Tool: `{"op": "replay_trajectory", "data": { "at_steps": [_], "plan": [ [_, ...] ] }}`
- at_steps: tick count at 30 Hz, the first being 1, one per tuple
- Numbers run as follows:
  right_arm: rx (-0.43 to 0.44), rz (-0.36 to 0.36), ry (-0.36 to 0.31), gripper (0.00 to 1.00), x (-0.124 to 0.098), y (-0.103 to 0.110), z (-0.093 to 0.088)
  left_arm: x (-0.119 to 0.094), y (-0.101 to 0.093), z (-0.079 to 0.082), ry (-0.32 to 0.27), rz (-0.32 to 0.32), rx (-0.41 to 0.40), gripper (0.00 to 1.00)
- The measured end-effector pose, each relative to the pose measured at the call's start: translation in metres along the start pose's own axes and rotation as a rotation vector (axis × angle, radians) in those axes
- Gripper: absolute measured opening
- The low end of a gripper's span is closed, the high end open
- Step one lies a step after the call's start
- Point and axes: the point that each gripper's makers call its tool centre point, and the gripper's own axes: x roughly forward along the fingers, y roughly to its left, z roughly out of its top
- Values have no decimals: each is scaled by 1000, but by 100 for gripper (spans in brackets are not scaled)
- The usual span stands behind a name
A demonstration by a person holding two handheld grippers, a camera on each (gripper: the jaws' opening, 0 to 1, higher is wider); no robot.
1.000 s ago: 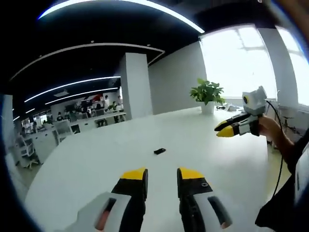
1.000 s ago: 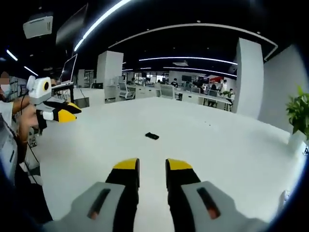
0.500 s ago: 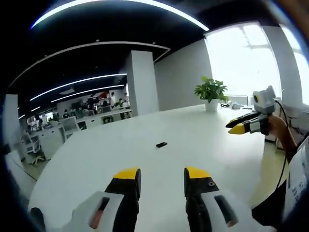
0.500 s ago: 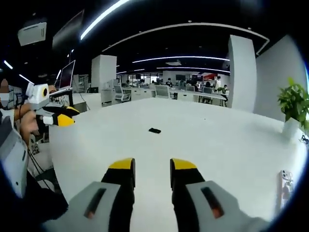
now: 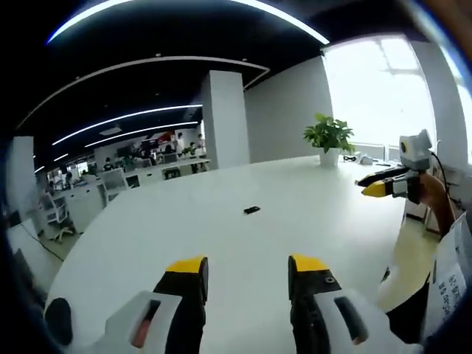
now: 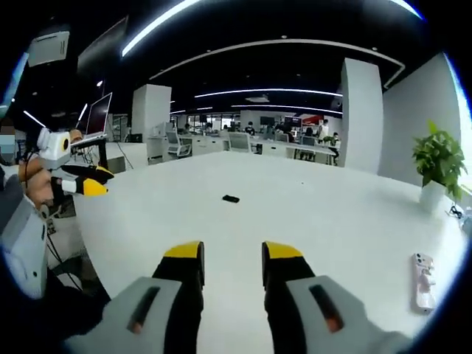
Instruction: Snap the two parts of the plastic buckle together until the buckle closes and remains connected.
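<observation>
A small black buckle (image 5: 252, 210) lies far out on the white table (image 5: 221, 243); too small to tell its parts apart. It is the same dark buckle (image 6: 231, 198) in the right gripper view. My left gripper (image 5: 246, 267) stands open above the near table, nothing between its yellow-tipped jaws. My right gripper (image 6: 232, 252) is open too, holding nothing. The right gripper (image 5: 377, 186) enters the left gripper view at the right edge, held by a hand. The left gripper (image 6: 88, 184) appears at the left of the right gripper view. Both are well short of the buckle.
A potted plant (image 5: 330, 136) stands at the table's far side, also the plant (image 6: 437, 158) at the right. A phone (image 6: 423, 271) lies near the table's right edge. A white pillar (image 6: 361, 116) and office desks with people are behind.
Both jaw pairs have opened wider. Both views have pulled back and swung a little, so the buckle looks smaller and a phone has come into the right gripper view.
</observation>
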Motion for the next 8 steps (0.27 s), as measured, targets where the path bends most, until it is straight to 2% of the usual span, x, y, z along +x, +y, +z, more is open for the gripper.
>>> {"op": "replay_trajectory", "data": {
  "at_steps": [8],
  "plan": [
    [27, -10, 1, 31, -11, 2, -7, 1, 5, -2, 3, 17, -10, 46]
  ]
}}
